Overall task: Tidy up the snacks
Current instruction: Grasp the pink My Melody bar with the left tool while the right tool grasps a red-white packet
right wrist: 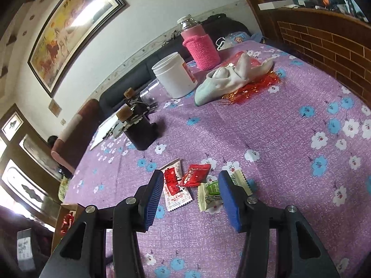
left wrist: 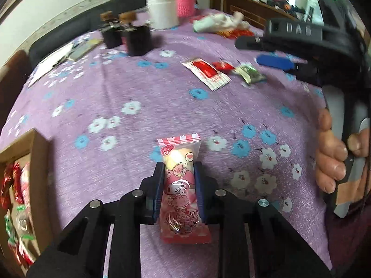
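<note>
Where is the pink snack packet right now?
In the left wrist view the pink packet sits low and centre, clamped between the left tool's pads over the purple cloth, with the cardboard box of snacks to its left.

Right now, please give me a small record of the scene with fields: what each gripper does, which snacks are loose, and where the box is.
left gripper: shut on the pink snack packet, above the cloth
right gripper: open, holding nothing, over the loose snacks
loose snacks: red-and-white sachet, small red packet, green-and-white candy
cardboard box: at the left edge in the left wrist view, with wrapped snacks inside
surface: purple flowered cloth
</note>
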Available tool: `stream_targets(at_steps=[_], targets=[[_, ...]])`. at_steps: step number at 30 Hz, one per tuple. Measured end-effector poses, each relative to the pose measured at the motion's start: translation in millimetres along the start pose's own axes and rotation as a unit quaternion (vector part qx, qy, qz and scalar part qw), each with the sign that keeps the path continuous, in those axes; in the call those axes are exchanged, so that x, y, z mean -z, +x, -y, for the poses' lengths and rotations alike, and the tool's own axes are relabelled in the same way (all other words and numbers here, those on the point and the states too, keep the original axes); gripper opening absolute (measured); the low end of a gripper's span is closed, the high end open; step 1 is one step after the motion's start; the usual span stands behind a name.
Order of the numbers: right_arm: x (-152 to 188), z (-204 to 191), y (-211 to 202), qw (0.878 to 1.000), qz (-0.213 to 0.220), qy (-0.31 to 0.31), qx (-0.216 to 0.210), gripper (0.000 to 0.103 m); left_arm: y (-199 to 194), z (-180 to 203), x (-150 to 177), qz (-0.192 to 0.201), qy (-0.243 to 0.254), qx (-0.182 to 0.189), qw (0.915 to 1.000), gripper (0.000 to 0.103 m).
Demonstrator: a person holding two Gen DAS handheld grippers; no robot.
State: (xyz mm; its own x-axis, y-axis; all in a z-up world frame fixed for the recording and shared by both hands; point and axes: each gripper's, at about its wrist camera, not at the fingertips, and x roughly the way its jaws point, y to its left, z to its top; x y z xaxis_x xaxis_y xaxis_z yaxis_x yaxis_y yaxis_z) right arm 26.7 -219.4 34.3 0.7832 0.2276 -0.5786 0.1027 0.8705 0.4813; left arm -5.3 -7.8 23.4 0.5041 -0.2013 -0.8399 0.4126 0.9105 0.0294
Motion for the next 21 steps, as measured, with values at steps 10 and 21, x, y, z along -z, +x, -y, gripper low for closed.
stream_targets(at_steps=[10,21], targets=[[5,-37,19,0.996,-0.033,-0.078,-0.003,0.052,-74,-38,38,0.049,-0.093,0.046,0.9933,0.021],[1,-77,92,0.967,-0.114,-0.208,0.098,0.050,-102,-96,82,0.066,-0.176,0.025,0.9818,0.021]])
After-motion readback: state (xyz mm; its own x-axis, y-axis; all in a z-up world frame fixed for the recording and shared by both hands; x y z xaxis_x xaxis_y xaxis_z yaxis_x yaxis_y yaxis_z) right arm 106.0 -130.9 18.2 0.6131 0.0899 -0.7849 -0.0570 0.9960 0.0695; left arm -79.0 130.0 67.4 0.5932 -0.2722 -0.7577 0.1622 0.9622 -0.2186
